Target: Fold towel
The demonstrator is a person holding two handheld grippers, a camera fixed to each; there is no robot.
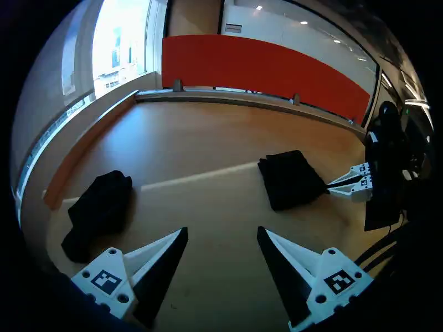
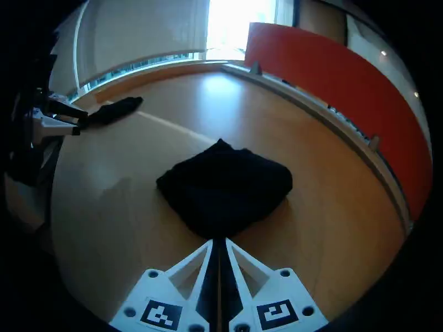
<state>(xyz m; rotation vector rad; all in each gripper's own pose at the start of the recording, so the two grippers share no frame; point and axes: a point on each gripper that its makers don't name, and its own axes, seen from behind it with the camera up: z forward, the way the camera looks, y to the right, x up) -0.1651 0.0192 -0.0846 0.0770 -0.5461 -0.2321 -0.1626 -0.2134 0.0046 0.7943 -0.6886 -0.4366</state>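
The right gripper (image 2: 220,244), its fingers closed together, sits at the near edge of the folded black towel (image 2: 227,185); I cannot tell whether it pinches cloth. The left gripper (image 1: 221,231) hangs wide open above the wooden table (image 1: 210,138). Next, it should catch one corner of the crumpled towel (image 1: 99,207) cleanly. Behind stand a red partition (image 1: 266,69) and bright windows (image 1: 119,50).

Left gripper view: low over the wooden table (image 1: 221,138), facing the red partition (image 1: 260,66). Right gripper view: close behind the folded towel (image 2: 227,185), facing the window (image 2: 238,25). Shared: table, towel, partition.
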